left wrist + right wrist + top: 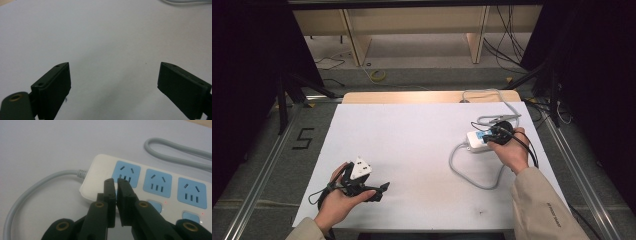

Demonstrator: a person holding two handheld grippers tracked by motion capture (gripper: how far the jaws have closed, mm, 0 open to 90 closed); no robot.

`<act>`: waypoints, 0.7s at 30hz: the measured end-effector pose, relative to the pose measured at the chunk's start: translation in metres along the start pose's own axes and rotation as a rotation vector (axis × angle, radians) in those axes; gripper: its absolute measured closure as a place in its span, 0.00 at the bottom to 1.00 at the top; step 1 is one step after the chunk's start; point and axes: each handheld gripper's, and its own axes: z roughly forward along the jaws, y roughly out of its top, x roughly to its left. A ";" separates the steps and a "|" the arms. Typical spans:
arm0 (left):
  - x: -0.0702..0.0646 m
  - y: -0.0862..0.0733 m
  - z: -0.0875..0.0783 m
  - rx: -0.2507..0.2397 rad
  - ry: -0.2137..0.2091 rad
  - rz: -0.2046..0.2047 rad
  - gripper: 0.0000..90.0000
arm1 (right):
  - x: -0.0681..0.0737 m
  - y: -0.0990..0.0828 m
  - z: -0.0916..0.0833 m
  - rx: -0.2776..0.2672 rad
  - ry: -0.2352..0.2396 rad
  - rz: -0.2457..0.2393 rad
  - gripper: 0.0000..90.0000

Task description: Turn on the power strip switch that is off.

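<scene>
High view, table: a white table top [412, 150] takes the middle of the picture, with grey floor and cables around it.
High view, left hand: the left hand [337, 202] rests at the near left part of the table and holds the left gripper [379, 191], which points to the right, low over the surface.
Left gripper, state: in the left gripper view its two black jaws stand wide apart with nothing between them, so the left gripper [113, 80] is released; under it is bare white table [107, 37].
Power strip, place: the white power strip [479, 140] lies at the right side of the table, its grey cable [469, 176] making a loop toward the near edge.
High view, right hand: the right hand [512, 152] is just beside the near end of the strip and holds the right gripper [498, 132] over that end.
Right gripper, state: in the right gripper view the right gripper [116, 181] has its jaws almost together, with only a thin gap and nothing held between them.
Right gripper, position: the tips are over the first blue socket [125, 173] of the power strip [100, 172], at the end where the grey cable [37, 188] enters; whether they touch it I cannot tell.
Strip, details: three blue sockets are in a row, and blue buttons [191, 216] sit along the near side.
</scene>
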 end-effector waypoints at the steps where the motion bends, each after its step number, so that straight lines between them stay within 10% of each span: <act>1: 0.000 0.000 0.000 0.000 0.000 -0.003 0.12 | 0.001 -0.001 -0.001 0.000 0.000 0.000 0.95; 21: 0.000 0.000 0.000 -0.001 0.006 -0.006 0.12 | 0.013 -0.018 -0.024 -0.065 0.039 -0.009 0.79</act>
